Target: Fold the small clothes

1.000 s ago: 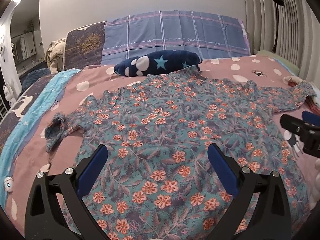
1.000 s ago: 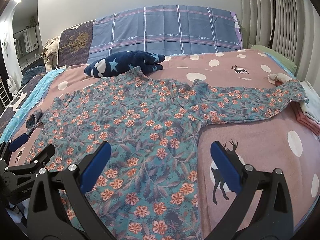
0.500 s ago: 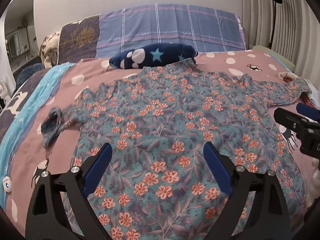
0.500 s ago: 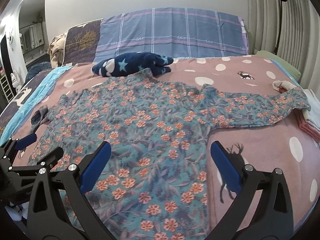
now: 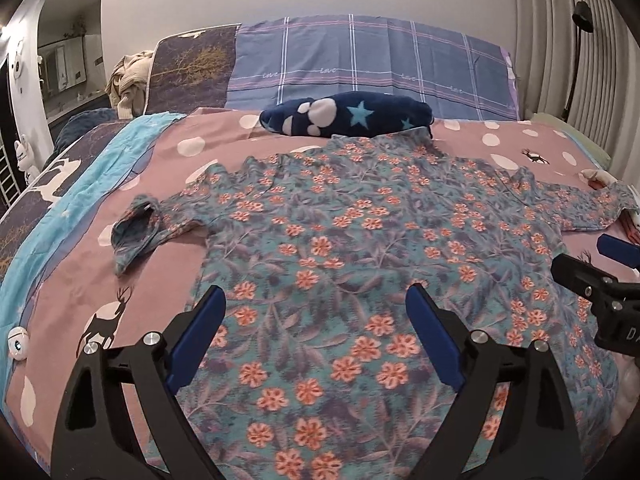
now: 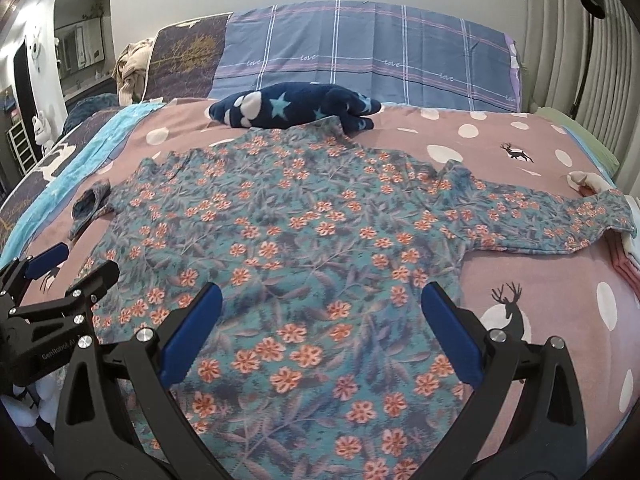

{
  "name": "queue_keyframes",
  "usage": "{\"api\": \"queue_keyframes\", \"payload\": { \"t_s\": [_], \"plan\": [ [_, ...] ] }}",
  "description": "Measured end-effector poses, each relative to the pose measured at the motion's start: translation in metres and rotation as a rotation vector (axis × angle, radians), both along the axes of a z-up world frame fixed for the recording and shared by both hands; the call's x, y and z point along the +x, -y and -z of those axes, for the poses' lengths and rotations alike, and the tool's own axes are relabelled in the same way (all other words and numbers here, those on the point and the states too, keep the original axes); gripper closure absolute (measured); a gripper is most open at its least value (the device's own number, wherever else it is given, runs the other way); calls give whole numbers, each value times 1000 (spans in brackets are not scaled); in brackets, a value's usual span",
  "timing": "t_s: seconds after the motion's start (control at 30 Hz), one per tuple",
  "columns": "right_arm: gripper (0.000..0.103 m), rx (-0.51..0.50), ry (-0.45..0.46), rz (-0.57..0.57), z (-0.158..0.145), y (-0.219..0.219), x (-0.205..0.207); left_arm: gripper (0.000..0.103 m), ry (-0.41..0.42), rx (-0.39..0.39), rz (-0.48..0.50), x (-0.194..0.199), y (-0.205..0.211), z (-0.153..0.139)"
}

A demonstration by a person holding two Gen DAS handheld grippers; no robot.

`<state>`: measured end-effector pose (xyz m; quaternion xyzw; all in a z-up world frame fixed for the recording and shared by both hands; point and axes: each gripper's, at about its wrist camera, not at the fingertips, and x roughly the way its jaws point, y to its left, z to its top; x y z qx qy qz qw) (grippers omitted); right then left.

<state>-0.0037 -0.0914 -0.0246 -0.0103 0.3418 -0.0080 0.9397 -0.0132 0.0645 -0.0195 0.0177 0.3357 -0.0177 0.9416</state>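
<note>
A floral long-sleeved top (image 5: 360, 240) is spread flat on the pink deer-print bedspread (image 5: 152, 280), its neck end tucked against a navy star-print fleece bundle (image 5: 348, 118). The short crumpled sleeve (image 5: 136, 236) is seen up close only in the left wrist view, along with a small white ball-shaped toy (image 5: 18, 343) at the bed's left edge. The full stretched-out sleeve (image 6: 560, 224), reaching folded pink and white cloth (image 6: 624, 264) at the bed's right edge, is shown better by the right wrist view.

Both tools are pitched downward over the hem end of the top. The left gripper (image 5: 316, 336) is held wide, nothing between its blue pads (image 5: 198, 336), just fabric below. The right gripper (image 6: 320, 332) is spread about as wide, also empty. Each one is caught at the edge of the other's view.

"love" can be read, repeated along the stripes of the plaid pillow (image 6: 360, 52). "GenRobot AI" seems to be printed on the left gripper's body, seen from the right camera.
</note>
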Motion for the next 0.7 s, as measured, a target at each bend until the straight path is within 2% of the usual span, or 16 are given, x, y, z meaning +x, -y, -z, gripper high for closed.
{"api": "queue_keyframes", "payload": {
  "t_s": [0.7],
  "plan": [
    [2,-26,-15,-17,2,-19,3,11,-3,-15,-5,-5,-21,3]
  ]
}}
